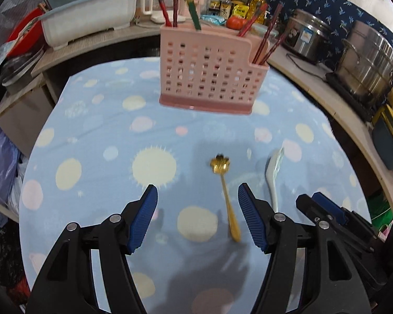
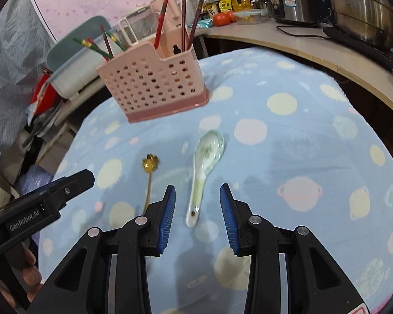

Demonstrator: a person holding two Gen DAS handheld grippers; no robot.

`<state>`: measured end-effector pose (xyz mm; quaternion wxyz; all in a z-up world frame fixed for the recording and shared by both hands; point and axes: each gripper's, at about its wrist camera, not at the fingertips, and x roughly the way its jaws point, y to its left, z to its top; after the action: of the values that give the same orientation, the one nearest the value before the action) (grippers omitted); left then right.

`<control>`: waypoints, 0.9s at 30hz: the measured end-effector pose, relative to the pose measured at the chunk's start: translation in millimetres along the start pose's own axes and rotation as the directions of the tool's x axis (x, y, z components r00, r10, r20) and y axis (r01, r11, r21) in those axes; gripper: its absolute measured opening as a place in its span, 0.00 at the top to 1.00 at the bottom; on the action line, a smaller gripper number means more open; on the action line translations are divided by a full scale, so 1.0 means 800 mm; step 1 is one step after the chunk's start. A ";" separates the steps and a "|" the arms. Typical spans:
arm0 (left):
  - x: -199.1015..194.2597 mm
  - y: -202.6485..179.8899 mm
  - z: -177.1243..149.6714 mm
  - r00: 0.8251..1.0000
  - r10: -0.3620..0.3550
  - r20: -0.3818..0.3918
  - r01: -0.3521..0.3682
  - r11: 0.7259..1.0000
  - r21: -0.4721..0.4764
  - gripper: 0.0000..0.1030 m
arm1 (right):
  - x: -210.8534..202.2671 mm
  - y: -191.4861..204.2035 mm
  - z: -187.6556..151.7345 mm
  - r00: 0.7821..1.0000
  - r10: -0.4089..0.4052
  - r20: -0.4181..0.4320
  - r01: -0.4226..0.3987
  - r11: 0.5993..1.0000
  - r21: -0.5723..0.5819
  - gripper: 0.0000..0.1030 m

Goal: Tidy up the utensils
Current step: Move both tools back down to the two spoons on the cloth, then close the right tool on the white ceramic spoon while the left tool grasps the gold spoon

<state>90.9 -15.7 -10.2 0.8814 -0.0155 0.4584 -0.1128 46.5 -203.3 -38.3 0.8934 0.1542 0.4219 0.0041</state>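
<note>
A pink slotted utensil holder (image 1: 207,78) (image 2: 154,83) stands on the blue dotted cloth (image 1: 91,157), with several chopsticks (image 1: 190,2) in its compartments. Nearer, a gold spoon (image 1: 224,183) (image 2: 150,172) and a white ceramic spoon (image 1: 273,175) (image 2: 205,167) lie side by side on the cloth. My left gripper (image 1: 197,185) hovers open over the gold spoon, whose handle shows close to the right finger. My right gripper (image 2: 197,185) is open around the white spoon's handle without touching it. Each gripper shows in the other's view, the right gripper (image 1: 319,204) and the left gripper (image 2: 65,185).
A curved counter (image 1: 301,65) rings the table's far side, carrying steel pots (image 1: 366,60), a rice cooker (image 2: 290,2), bottles, tomatoes (image 2: 224,18) and a grey-white dish tub (image 1: 89,15). A hand (image 2: 30,272) grips the left tool.
</note>
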 end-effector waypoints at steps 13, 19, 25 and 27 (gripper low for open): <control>0.020 0.012 -0.045 0.998 0.040 -0.058 -0.041 0.999 -0.025 0.41 | 0.041 0.013 -0.026 0.998 -0.021 -0.055 0.018 0.998 -0.053 0.68; 0.024 0.016 -0.050 0.997 0.044 -0.070 -0.046 0.999 -0.029 0.41 | 0.051 0.016 -0.022 0.998 -0.033 -0.051 0.030 0.997 -0.065 0.70; 0.027 0.012 -0.054 0.996 0.039 -0.079 -0.041 0.999 -0.020 0.41 | 0.055 0.014 -0.019 0.998 -0.041 -0.048 0.038 0.997 -0.067 0.79; 0.028 0.011 -0.054 0.996 0.036 -0.081 -0.037 0.999 -0.018 0.41 | 0.055 0.013 -0.019 0.998 -0.047 -0.046 0.044 0.997 -0.070 0.84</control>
<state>69.6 -8.8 -54.1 0.8639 -0.0111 0.4950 -0.0927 64.5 -183.2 -77.9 0.8877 0.1134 0.4462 0.0022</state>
